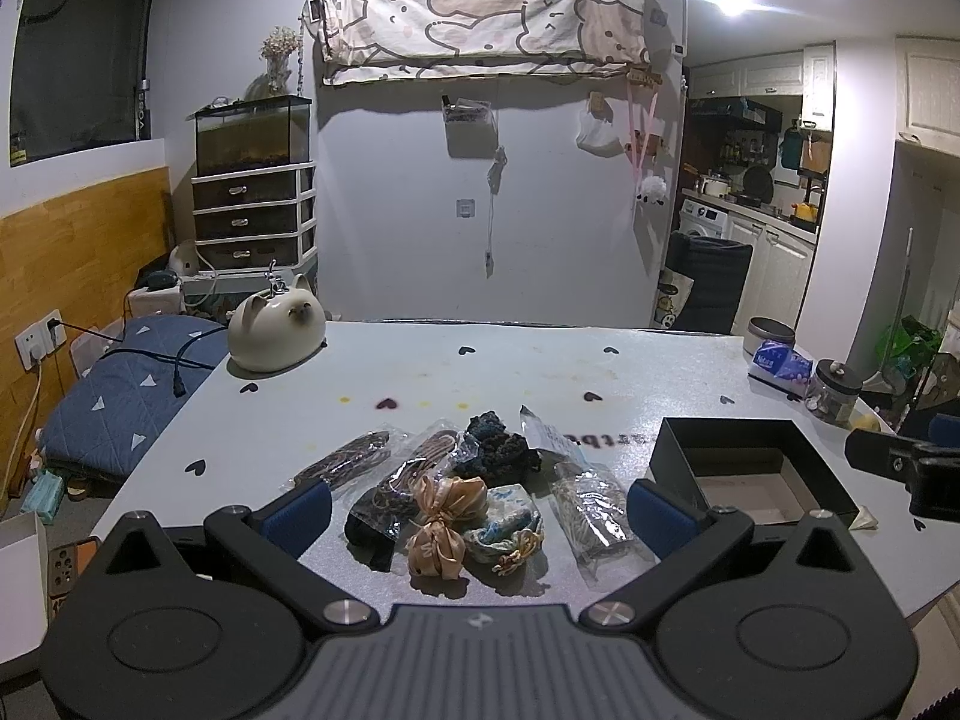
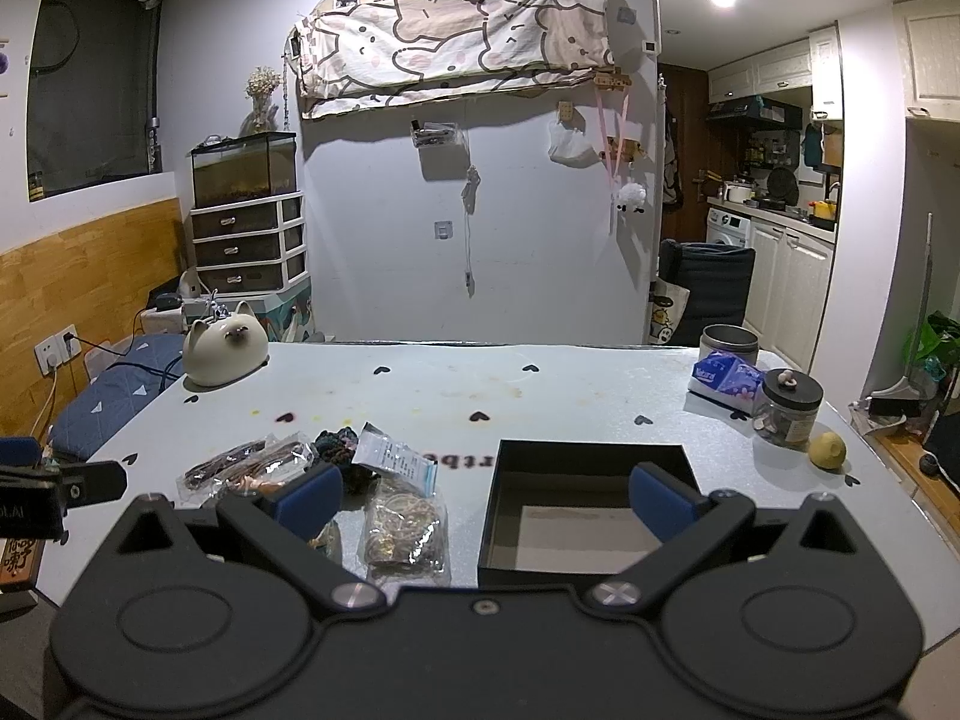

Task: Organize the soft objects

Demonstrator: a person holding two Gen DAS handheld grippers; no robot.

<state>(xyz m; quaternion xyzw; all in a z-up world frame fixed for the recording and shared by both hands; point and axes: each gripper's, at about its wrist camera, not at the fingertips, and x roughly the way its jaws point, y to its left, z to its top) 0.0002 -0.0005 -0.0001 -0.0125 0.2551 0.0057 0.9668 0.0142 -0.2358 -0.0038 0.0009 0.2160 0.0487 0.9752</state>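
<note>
Left wrist view: left gripper (image 1: 477, 507) held low over near table (image 1: 420, 372) edge, level, fingers spread wide, nothing clamped; blue pads (image 1: 300, 513) on black arms. Between the fingers, a pile of soft items: peach satin scrunchie (image 1: 441, 525), glossy, knotted, lying on the table about midway between the pads; patterned blue-white scrunchie (image 1: 501, 525) touching its right side; dark teal knitted scrunchie (image 1: 495, 447) behind both, fuzzy. Clear crinkly plastic bags around them: bag of dark hair ties (image 1: 348, 459) left and farther back, second bag of hair ties (image 1: 399, 483) just beside peach scrunchie, bag of pale elastic bands (image 1: 591, 507) right of pile, close to right pad. Black box (image 1: 750, 468), square, open, rigid cardboard with pale floor, right of the pile, apart from it. Right wrist view: right gripper (image 2: 486, 495) also level at near edge, fingers wide apart, empty; right pad over the black box (image 2: 591, 504) opening, left pad over edge of pile; bag of pale elastic bands (image 2: 405, 525) between fingers, just left of box. White cat-shaped ceramic (image 1: 276, 330), smooth, far left of box at back corner. Glass jar (image 2: 786, 405) with black lid and tissue pack (image 2: 723, 378) behind box to right.
</note>
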